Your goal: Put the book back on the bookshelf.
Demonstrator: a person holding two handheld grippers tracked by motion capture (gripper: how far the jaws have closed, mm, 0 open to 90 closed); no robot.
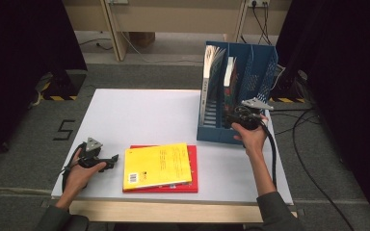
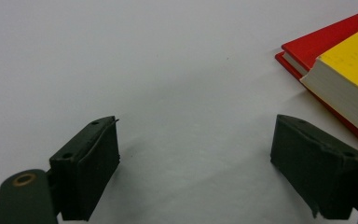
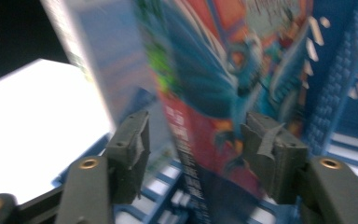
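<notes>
**Colourful book, upright in blue file rack, right claw at its edge**

Colourful book (image 3: 214, 93): stands on end in the blue file rack (image 1: 265, 72), in a slot near the rack's middle. Its cover, with a blue bird on red and orange, runs up between the jaws of the right claw (image 3: 196, 154). The jaws stand apart on either side of the book's lower edge; the view is blurred and I cannot tell whether either pad touches the cover. The claw is open, not clamped.

Second book (image 1: 211, 72): pale, upright in the slot beyond the claw's left jaw, nearer the rack's outer wall.

Right hand (image 1: 251, 137): holds the right claw at the rack's open front end.

Left claw (image 2: 196, 154): low over the white table (image 2: 144, 56), jaws wide apart, nothing between them.

Yellow book (image 1: 158, 166): lies flat on a red book (image 1: 192, 185), just ahead and to the right of the left claw's right jaw, not touching it.

Left hand (image 1: 79, 173): grips the left claw near the table's front corner, well apart from the rack.
</notes>
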